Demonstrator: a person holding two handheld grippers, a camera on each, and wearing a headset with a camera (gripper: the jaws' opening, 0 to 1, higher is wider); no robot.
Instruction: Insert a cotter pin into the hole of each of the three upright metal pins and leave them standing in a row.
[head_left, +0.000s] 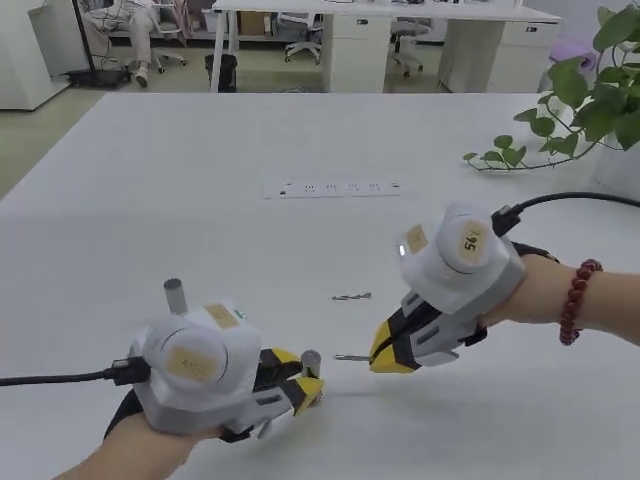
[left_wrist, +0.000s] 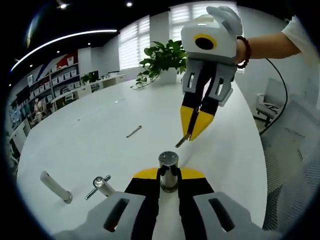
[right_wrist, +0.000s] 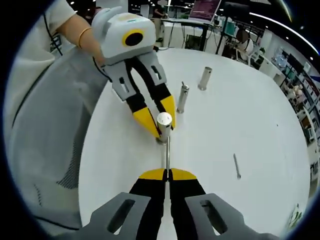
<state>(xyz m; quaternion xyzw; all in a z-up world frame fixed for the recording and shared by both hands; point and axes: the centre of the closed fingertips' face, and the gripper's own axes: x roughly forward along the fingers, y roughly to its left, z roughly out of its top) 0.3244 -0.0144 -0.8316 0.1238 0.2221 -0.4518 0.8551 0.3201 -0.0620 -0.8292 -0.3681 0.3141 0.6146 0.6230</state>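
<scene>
Close to the near edge of the tabletop (head_left: 120, 180), the left claw (left_wrist: 168, 176) is clamped around the lower body of an upright metal pin (left_wrist: 168, 161), which stands on the surface with its round head clear above the jaws. Facing it from the right, the right claw (right_wrist: 168, 174) is pinched shut on the tail of a cotter pin (right_wrist: 168, 152), held level with its tip at the pin's side, touching or just short of it; the hole itself cannot be made out.

This looks like the insertion step for this pin. The next move calls for lining the cotter pin's tip up with the cross hole and pushing it straight through, while the left claw keeps the pin from turning or tipping.

Just beyond the left claw stands a second pin (right_wrist: 183, 97), which appears to have a cotter pin through it already. A third pin (right_wrist: 205, 77) stands bare a little further along the same line. Toward the middle of the tabletop lies a spare cotter pin (head_left: 352, 296), presumably for that one. Further back, toward the far edge, a power strip (head_left: 335, 187) lies flat.
</scene>
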